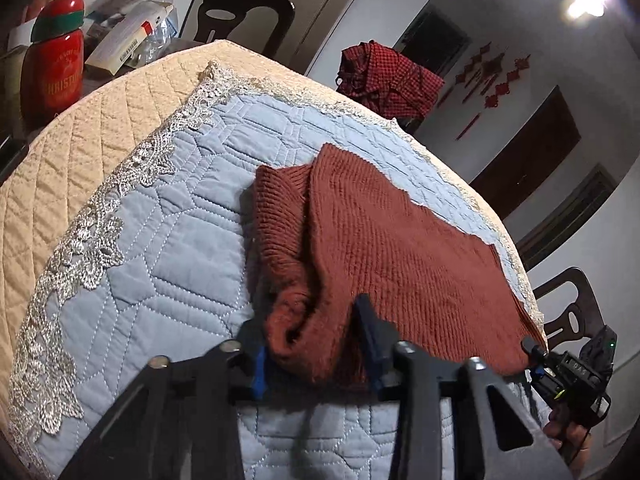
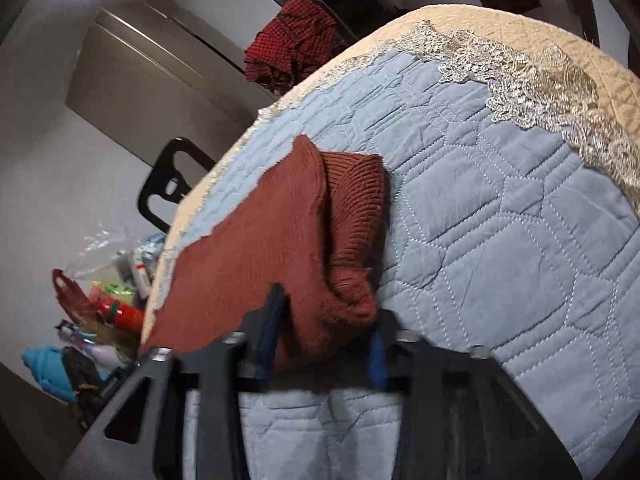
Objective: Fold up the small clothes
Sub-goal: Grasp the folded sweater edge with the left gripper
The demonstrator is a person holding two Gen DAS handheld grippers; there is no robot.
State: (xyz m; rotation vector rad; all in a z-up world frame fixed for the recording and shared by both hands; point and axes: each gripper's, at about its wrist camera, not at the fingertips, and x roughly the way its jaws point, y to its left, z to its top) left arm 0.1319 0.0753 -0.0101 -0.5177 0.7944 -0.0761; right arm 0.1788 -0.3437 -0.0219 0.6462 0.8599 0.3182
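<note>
A rust-brown knitted sweater [image 1: 384, 240] lies on a blue quilted cover [image 1: 160, 248]. My left gripper [image 1: 316, 344] is shut on the sweater's near corner, where a folded sleeve bunches up. My right gripper [image 2: 324, 328] is shut on the other near corner of the same sweater [image 2: 260, 256], lifted a little off the blue quilted cover [image 2: 500, 220]. The right gripper also shows at the right edge of the left wrist view [image 1: 536, 356], clamped on the sweater's hem.
A beige quilted cloth [image 1: 80, 148] with a lace border [image 1: 96, 236] surrounds the blue cover. A red Christmas bottle [image 1: 54, 60], boxes and bags stand at the far left. A red checked garment [image 1: 388, 76] hangs on a chair. Dark chairs [image 1: 240, 12] stand around the table.
</note>
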